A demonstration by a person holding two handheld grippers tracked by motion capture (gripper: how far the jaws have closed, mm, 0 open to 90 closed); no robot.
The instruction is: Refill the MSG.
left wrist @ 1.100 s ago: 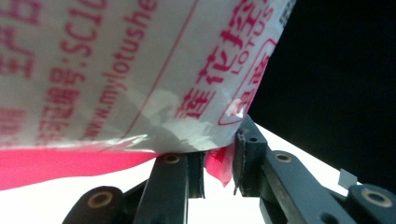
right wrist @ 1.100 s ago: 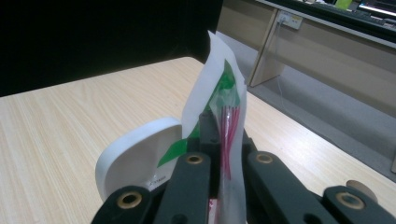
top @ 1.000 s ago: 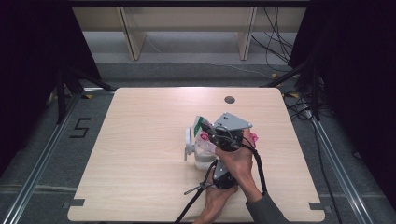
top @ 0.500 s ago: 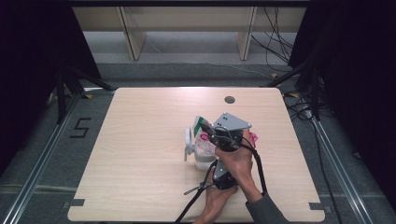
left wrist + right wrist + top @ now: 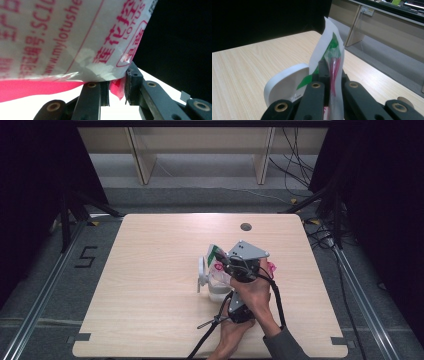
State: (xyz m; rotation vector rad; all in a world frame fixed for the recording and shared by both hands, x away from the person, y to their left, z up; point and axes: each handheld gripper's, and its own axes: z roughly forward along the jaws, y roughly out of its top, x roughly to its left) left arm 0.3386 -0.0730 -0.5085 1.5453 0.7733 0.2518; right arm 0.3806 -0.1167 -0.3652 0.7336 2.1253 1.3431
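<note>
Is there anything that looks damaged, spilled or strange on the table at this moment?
Nothing looks spilled or broken. The one unusual thing is the plastic packet: it does not lie on the table but is held up between both grippers, the right gripper shut on one edge, the left gripper shut on another, beside a white dish.

The plastic packet (image 5: 75, 37), seen close in the left gripper view, carries red print: part of a web address reading "w.mylotushe", a cut-off code beginning "SC10", the Chinese characters "莲花控", and below them the Latin letters "LOTUS". Other red characters at its left edge are too cropped to read. On the grey floor left of the table (image 5: 150, 270), a dark "5" (image 5: 87, 256) is marked.
</note>
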